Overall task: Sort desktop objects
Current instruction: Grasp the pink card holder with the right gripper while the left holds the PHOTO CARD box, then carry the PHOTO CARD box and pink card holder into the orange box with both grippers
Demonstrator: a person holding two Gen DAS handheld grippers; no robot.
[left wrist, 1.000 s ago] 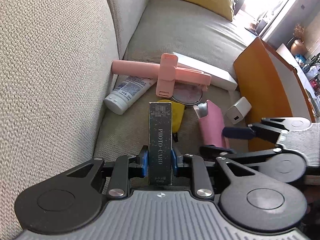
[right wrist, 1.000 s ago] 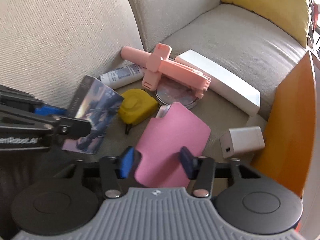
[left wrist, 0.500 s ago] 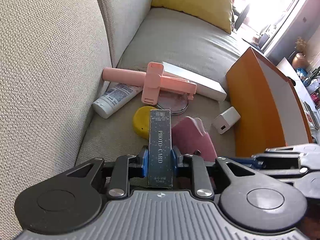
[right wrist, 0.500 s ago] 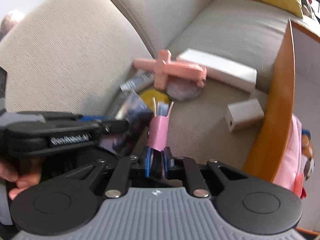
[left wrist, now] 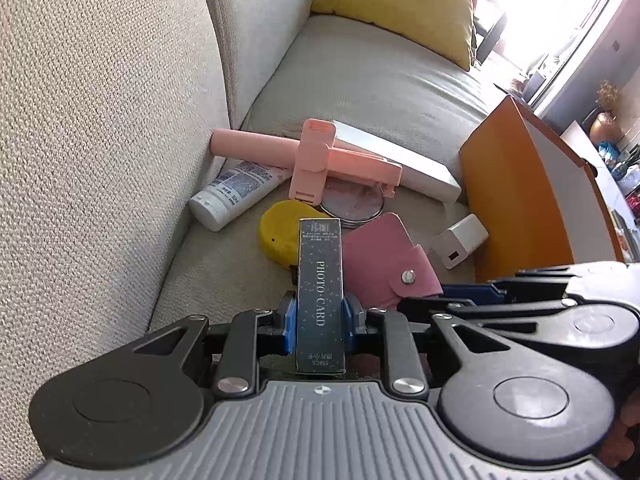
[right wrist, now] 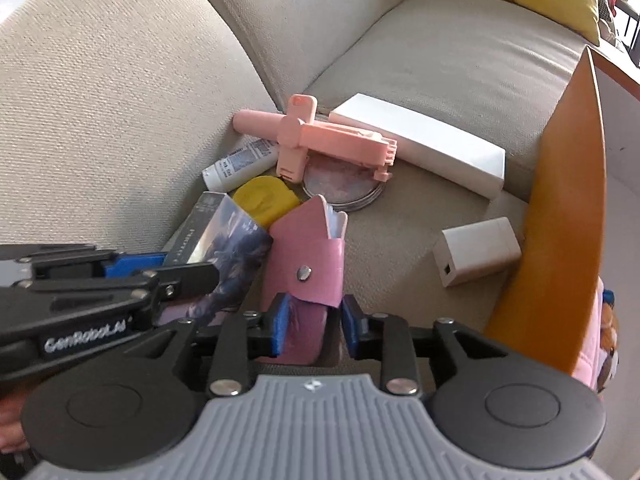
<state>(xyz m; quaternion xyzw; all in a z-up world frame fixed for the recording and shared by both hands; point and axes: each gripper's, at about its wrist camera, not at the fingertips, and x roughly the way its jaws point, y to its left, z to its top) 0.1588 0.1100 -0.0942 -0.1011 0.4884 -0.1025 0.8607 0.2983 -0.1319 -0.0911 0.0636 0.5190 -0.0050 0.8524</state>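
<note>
Left wrist view: the left tool (left wrist: 320, 316) clamps a dark box (left wrist: 320, 292) by its long sides, long axis pointing away, spine reading "PHOTO·CARD". It is held above the sofa (left wrist: 360, 80), near a pink wallet (left wrist: 384, 264).

Right wrist view: the right tool (right wrist: 314, 324) has its blue pads around the wallet (right wrist: 308, 268), snap flap facing up, long axis pointing far-left; whether it squeezes is unclear. The left tool reads "GenRobot.AI".

We are in a home living room: a beige fabric sofa (left wrist: 360, 80), a yellow cushion (left wrist: 400, 4), bright window light.
</note>
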